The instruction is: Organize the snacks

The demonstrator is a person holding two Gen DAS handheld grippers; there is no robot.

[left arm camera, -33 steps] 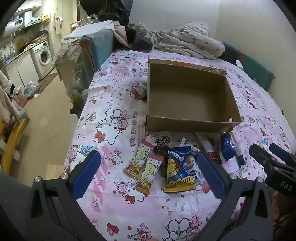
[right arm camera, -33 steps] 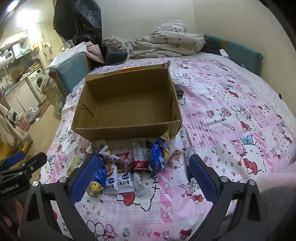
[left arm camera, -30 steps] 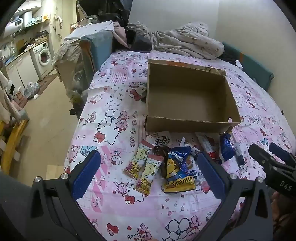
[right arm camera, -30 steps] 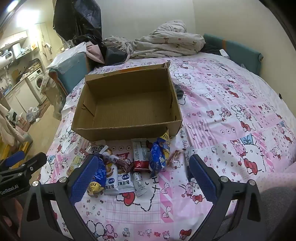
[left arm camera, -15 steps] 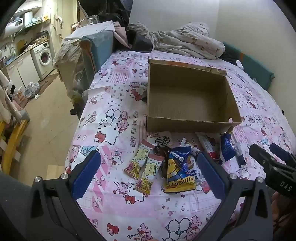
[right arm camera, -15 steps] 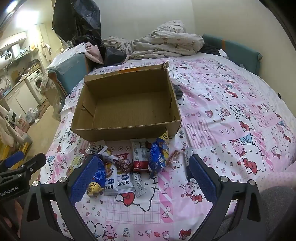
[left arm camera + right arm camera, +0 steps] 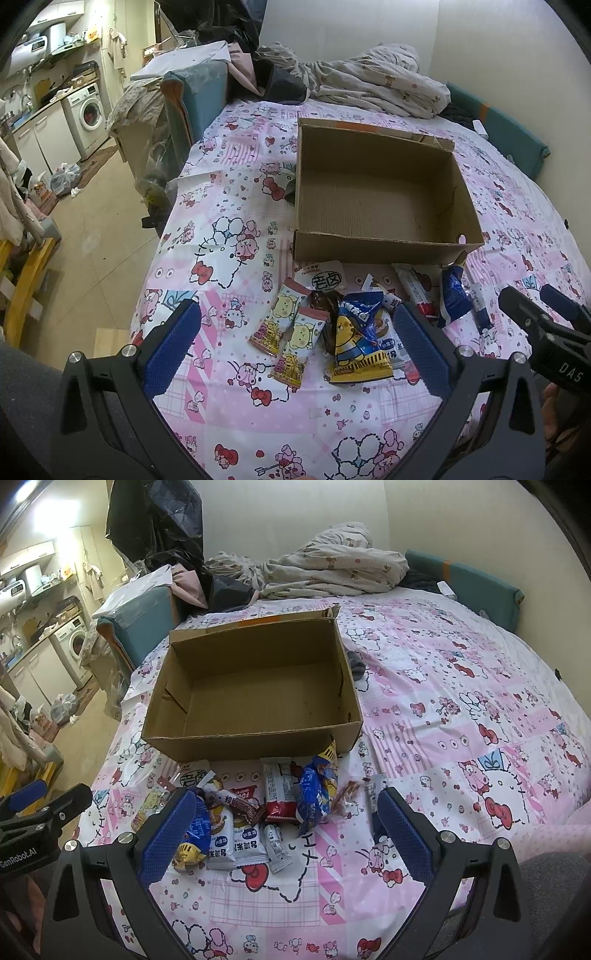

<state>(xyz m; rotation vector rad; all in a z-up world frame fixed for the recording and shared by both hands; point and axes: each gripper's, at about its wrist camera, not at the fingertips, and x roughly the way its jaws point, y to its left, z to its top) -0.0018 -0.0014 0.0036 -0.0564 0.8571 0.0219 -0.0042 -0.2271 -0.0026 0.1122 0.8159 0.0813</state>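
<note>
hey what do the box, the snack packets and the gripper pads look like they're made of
Box: brown corrugated cardboard, matte, with a ribbed floor and torn edges. Snack packets: likely printed plastic film, glossy and crinkled. Left gripper and right gripper pads: blue, finely dimpled, probably rubber.

Dim, warm indoor light, brightest at upper left; strong fisheye bending and dark corner vignetting.

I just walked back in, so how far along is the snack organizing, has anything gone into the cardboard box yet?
Nothing looks done: the cardboard box is empty. Nothing is in hand either; the left gripper and right gripper are both open, above the snack pile. All the packets are left to move, including the two bear-print packets and the blue chick-print bag lying on the Hello Kitty bedsheet in front of the box.
</note>
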